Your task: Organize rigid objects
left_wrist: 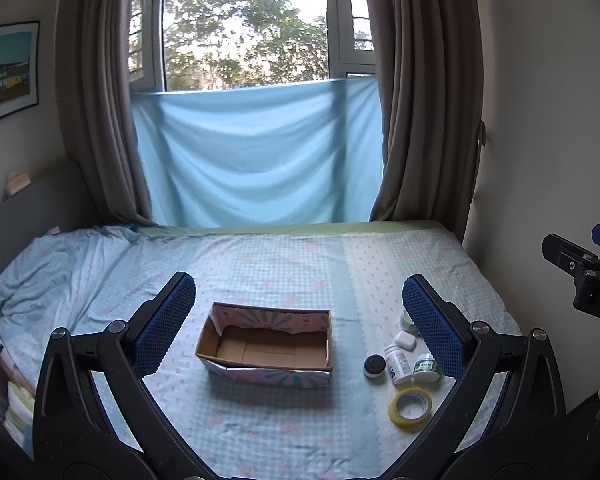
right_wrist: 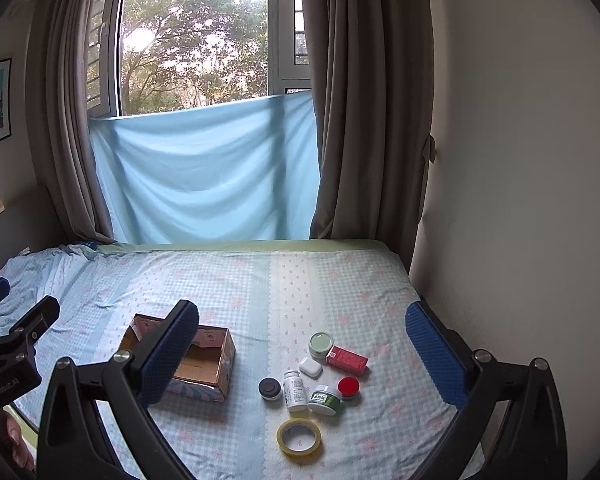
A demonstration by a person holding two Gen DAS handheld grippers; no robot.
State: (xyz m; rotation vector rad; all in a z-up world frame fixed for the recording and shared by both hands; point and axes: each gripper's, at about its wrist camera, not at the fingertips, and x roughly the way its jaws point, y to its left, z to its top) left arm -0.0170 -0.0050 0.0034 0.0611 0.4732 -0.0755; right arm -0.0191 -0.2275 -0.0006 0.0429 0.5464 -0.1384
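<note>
Bedroom, checked sheet on the bed (right_wrist: 228, 280) as worktop, window and blue cloth behind. Left to right: left gripper (left_wrist: 298, 322) held above the near edge, fingers spread wide, nothing between them; box (left_wrist: 266, 346) open and empty, left of centre; then the cluster toward the right edge: black-lid jar (right_wrist: 269, 388), white bottle (right_wrist: 294, 392), tape roll (right_wrist: 299, 436) nearest the near edge, white case (right_wrist: 310, 367), green-label jar (right_wrist: 324, 399), pale-green jar (right_wrist: 321, 343), red-lid jar (right_wrist: 348, 387), red carton (right_wrist: 347, 359). Right gripper (right_wrist: 300, 356) also spread wide and empty, aimed over the cluster. Judgement: nothing is boxed yet; step in hand is the first pick. Start with an outlier, the tape or the black-lid jar, since bottle and green-label jar sit touching or nearly so and fingers could knock a neighbour. Soft sheet: descend straight, close gently, lift before travelling. Hard to make out: left view's right finger hides the red items and most of the pale-green jar; right view's left finger covers the box's left part; labels unreadable.
</note>
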